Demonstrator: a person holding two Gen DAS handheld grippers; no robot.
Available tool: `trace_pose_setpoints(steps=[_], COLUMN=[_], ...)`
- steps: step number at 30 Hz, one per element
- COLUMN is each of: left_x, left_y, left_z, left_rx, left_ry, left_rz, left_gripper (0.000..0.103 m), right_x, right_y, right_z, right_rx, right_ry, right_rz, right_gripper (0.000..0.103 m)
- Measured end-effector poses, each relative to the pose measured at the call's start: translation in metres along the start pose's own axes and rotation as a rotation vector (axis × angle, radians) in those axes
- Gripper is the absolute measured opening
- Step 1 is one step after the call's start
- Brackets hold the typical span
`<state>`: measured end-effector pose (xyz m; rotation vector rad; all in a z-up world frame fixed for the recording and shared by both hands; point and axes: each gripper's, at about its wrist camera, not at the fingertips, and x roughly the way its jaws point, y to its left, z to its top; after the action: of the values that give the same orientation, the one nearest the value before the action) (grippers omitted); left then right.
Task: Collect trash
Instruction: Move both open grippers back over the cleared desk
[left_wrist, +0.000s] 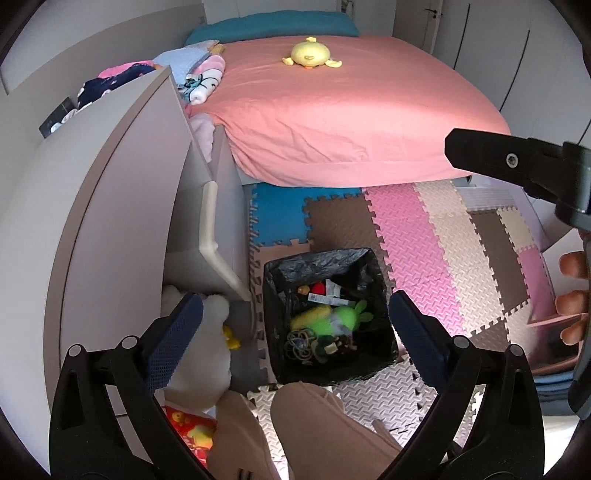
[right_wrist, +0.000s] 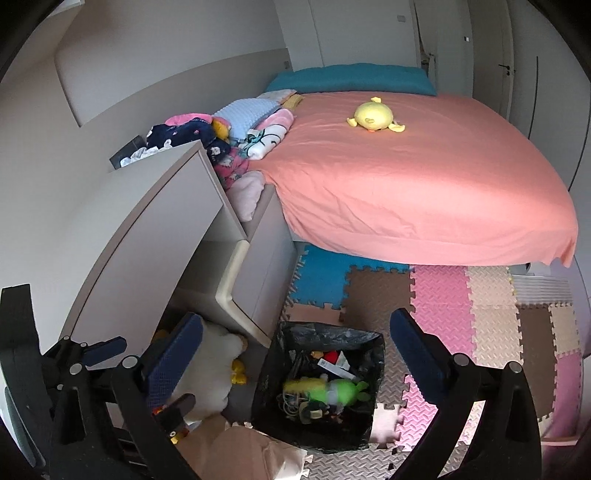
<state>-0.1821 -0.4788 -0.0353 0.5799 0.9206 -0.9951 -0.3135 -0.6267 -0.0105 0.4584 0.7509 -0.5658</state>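
A square bin with a black liner (left_wrist: 317, 258) stands on the foam mat, below and between the fingers of my left gripper (left_wrist: 295, 334), which is open and holds nothing. Inside the bin lie a green plush toy (left_wrist: 345, 315), a yellow item, a tangle of rubber bands and small packets. In the right wrist view the same bin (right_wrist: 328, 332) and green toy (right_wrist: 343, 391) sit under my right gripper (right_wrist: 295, 356), also open and holding nothing. One finger of the right gripper (left_wrist: 480, 155) shows at the upper right of the left wrist view. A blue pad of the left gripper (right_wrist: 107, 349) shows at the left of the right wrist view.
A bed with a pink sheet (left_wrist: 351, 110) and a yellow plush (left_wrist: 309, 54) fills the back. A pale cabinet (left_wrist: 122, 221) stands left of the bin, with a white plush duck (left_wrist: 218, 321) at its foot. Coloured foam mats (left_wrist: 424, 240) cover the floor. A beige trouser leg (left_wrist: 314, 417) is just in front of the bin.
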Motion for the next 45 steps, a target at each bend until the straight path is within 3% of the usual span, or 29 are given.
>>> trace_pose_setpoints(steps=[9, 17, 29, 36, 45], left_x=[-0.014, -0.045, -0.104, -0.130, -0.143], left_y=[0.011, 0.052, 0.171, 0.251, 0.326], left_z=[-0.001, -0.001, -0.029, -0.071, -0.131], left_rx=[-0.034, -0.102, -0.285, -0.441, -0.610], left_ry=[-0.020, -0.075, -0.138, -0.151, -0.127], left_rz=[0.000, 0.031, 0.180, 0.262, 0.344], left_gripper=[0.097, 0.097, 0.097, 0.097, 0.097], right_x=[0.001, -0.004, 0.004, 0.015, 0.035], right_y=[0.012, 0.062, 0.191, 0.275, 0.370], right_z=[0.006, 0.022, 0.039, 0.030, 0.001], right_rx=[-0.008, -0.074, -0.223, -0.315, -0.399], right_ry=[-0.014, -0.042, -0.042, -0.007, 0.059], right_rz=[0.016, 0.072, 0.221, 0.313, 0.388], right_gripper=[0.101, 0.101, 0.101, 0.101, 0.101])
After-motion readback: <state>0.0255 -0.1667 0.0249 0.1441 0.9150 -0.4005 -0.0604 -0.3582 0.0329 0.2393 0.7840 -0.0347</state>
